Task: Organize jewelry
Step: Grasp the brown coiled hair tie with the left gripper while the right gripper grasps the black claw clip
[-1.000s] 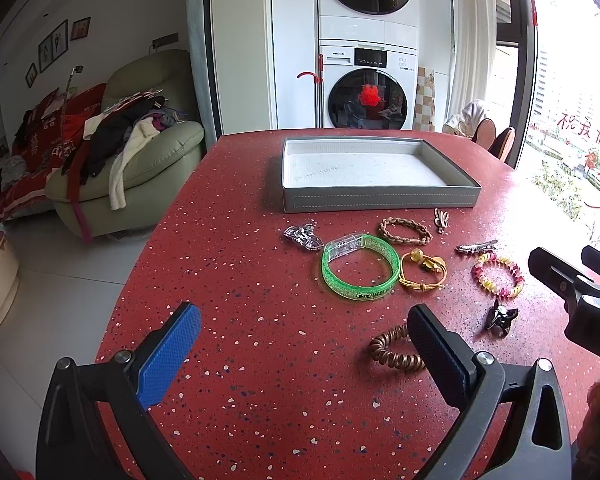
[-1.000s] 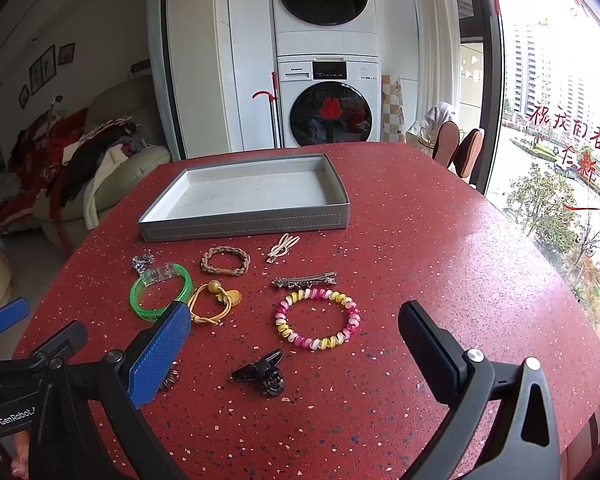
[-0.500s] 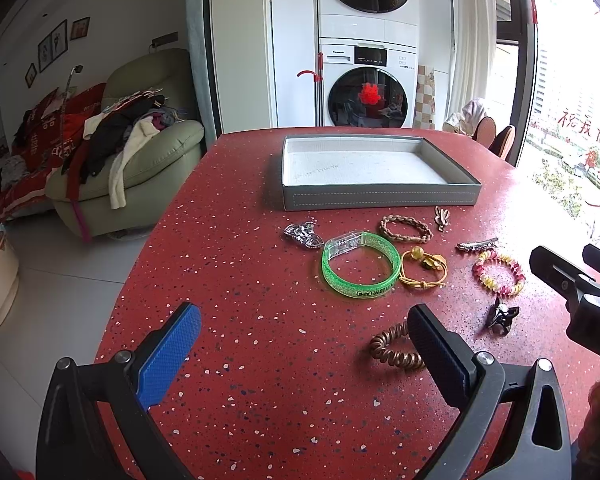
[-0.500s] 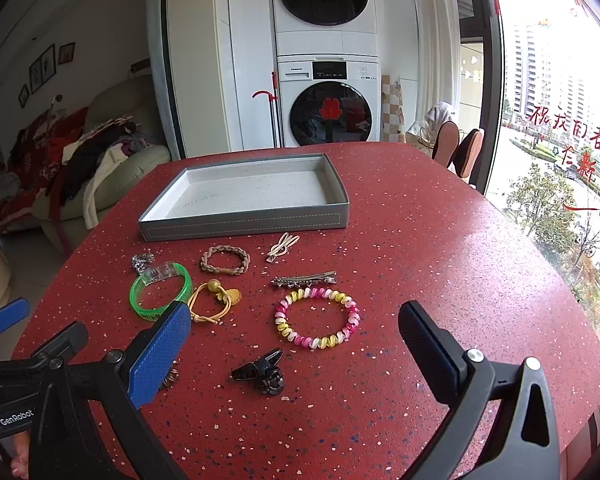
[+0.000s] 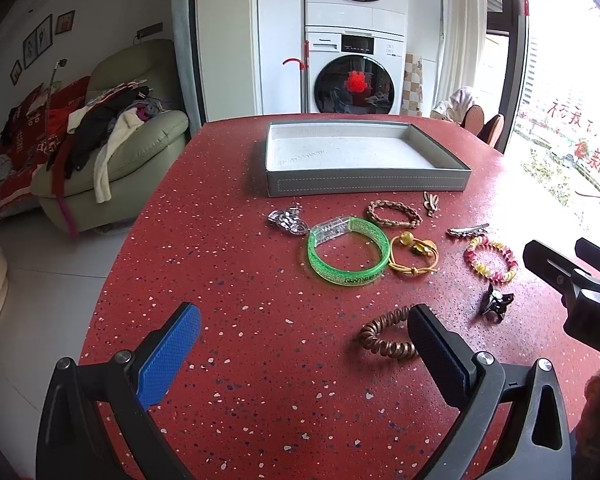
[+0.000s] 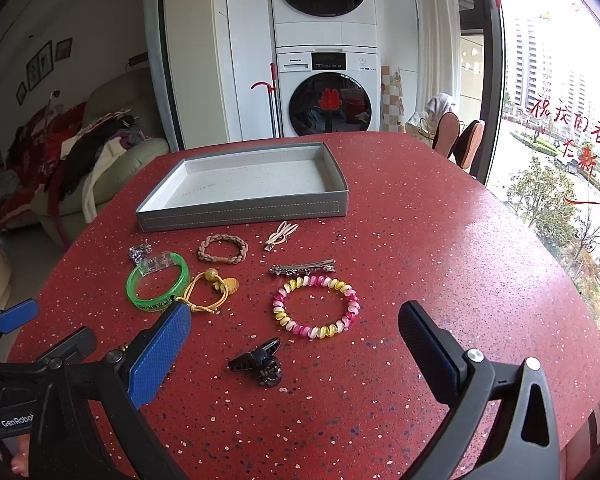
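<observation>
An empty grey tray (image 5: 364,186) (image 6: 244,210) stands at the back of the red table. In front of it lie a green bangle (image 5: 348,254) (image 6: 158,282), a braided bracelet (image 5: 394,214) (image 6: 223,249), a yellow cord bracelet (image 5: 414,254) (image 6: 210,288), a pink-yellow spiral bracelet (image 5: 490,258) (image 6: 316,306), a bronze spiral hair tie (image 5: 386,338), a black claw clip (image 5: 496,302) (image 6: 260,362), a silver bar clip (image 6: 302,268) and a silver charm (image 5: 286,220). My left gripper (image 5: 304,348) is open and empty, near the bronze tie. My right gripper (image 6: 296,344) is open and empty, above the claw clip.
A small gold clip (image 6: 281,234) lies by the tray's front right corner. A green sofa (image 5: 112,160) piled with clothes stands left of the table. Stacked washing machines (image 6: 326,60) are behind it. Chairs (image 6: 458,140) and a window are to the right.
</observation>
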Tool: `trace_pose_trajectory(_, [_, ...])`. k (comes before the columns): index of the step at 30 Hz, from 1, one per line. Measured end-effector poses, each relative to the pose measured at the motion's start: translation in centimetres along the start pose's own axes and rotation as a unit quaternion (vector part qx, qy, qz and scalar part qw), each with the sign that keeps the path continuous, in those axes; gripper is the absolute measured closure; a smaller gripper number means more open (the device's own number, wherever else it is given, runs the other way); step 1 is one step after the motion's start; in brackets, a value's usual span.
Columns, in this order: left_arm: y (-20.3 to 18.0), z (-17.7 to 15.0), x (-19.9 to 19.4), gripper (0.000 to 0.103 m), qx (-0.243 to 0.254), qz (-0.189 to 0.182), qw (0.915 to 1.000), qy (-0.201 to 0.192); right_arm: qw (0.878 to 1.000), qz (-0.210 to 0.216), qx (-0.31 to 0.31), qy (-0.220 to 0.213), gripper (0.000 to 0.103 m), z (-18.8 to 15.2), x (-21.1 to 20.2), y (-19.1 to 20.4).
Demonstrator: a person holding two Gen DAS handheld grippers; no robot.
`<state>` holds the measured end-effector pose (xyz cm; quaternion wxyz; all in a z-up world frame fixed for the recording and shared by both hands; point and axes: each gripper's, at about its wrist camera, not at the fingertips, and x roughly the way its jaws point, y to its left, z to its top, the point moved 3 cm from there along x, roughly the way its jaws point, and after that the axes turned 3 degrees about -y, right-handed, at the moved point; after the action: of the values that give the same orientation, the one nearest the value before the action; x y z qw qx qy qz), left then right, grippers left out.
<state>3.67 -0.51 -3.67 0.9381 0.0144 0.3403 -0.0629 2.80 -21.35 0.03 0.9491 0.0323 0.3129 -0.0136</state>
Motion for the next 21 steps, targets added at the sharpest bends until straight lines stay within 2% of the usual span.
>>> trace_pose_trajectory(6, [-0.9,-0.5,1.5,0.000,0.023,-0.046,0.9980,0.037,0.999,0.002,0.011,0.045,0.000,-0.9,1.3,-0.5])
trace_pose_trajectory(13, [-2.1,-0.5,3.3,0.000,0.053,-0.049,0.9961,0.052,0.996,0.021,0.013,0.090,0.001,-1.9,3.0,-0.3])
trace_pose_trajectory(16, [-2.3,-0.5,4.0,0.000,0.057,-0.054,0.9952,0.058,0.993,0.032,0.013,0.109,0.014,-2.3,3.8,-0.1])
trace_pose_trajectory(19, [-2.5,-0.5,4.3,0.000,0.066,-0.053,0.9945,0.061,0.990,0.049,0.021,0.130,0.034,-2.6,4.7,0.1])
trace_pose_trajectory(21, [-2.7,-0.5,4.6,0.000,0.072,-0.051,0.9941,0.063,0.990,0.048,0.011,0.130,0.037,-2.5,4.8,0.4])
